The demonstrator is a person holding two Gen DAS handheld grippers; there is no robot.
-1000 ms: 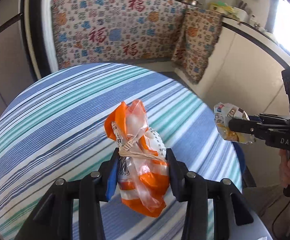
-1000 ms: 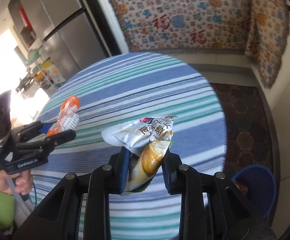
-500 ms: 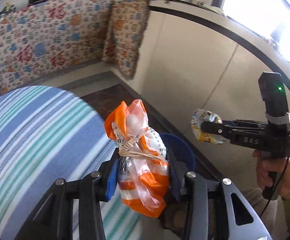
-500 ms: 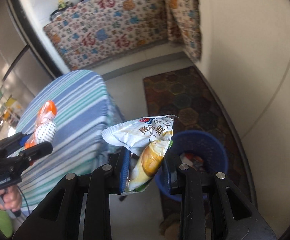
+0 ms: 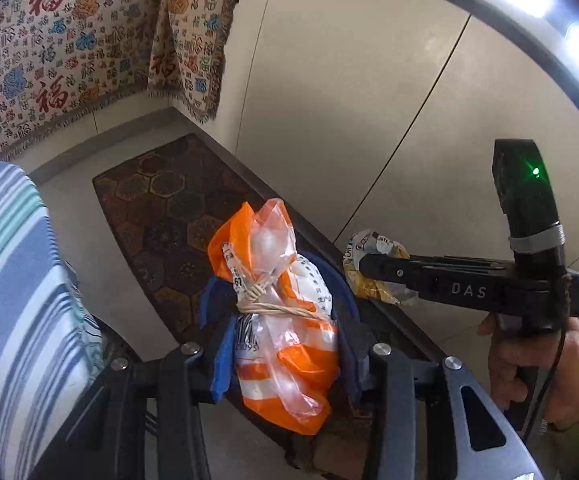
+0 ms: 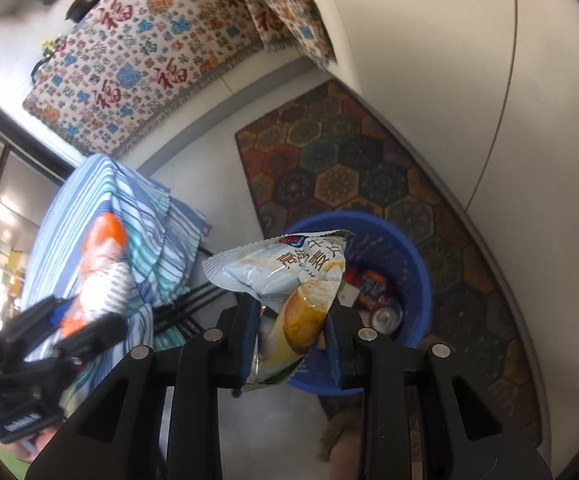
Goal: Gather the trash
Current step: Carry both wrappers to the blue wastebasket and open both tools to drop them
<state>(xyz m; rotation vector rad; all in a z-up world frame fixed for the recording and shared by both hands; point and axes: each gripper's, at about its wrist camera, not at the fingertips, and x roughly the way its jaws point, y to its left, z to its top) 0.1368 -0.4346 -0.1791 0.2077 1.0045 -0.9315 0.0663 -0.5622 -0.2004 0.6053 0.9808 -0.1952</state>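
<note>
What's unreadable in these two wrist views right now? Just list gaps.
- Bin, left wrist view: mostly hidden behind the orange bag in the left tool; its contents are unseen.
- Bin floor, right wrist view: partly hidden behind the snack packet in the right tool; a can shows, the other trash is too small to identify.
- Left tool, right wrist view: motion-blurred.
- Table: cut off by the frame edge.

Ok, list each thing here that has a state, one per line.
left gripper: shut on the orange plastic bag
orange plastic bag: tied shut with string, held in the air
right gripper: shut on the snack wrapper
snack wrapper: crumpled, held above the bin
blue trash bin: open, partly filled, with a can inside
</note>
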